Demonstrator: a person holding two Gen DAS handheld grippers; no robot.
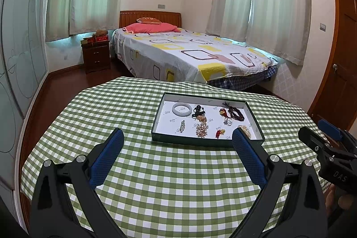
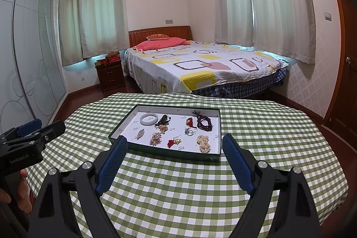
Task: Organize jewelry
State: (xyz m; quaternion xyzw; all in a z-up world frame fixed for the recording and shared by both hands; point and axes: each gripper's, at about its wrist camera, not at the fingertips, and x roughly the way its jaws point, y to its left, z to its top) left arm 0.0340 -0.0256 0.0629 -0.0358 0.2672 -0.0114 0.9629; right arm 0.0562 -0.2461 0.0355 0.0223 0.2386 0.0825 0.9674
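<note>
A green-and-white checked tablecloth [image 1: 156,171] is filling the lower half of both frames. At its centre a dark green tray [image 2: 207,157] is showing a white floor, holding a pale white bangle [image 2: 149,119], dark maroon beads [image 2: 204,123], a red charm [image 2: 171,143] and cream pearls [image 2: 203,143]. Blue pads are lining the black left gripper [image 1: 177,134] and black right gripper [image 2: 174,141]. In the upper middle, a white bedspread [image 1: 189,55] is displaying yellow and brown squares under a pink pillow [image 1: 151,27]
</note>
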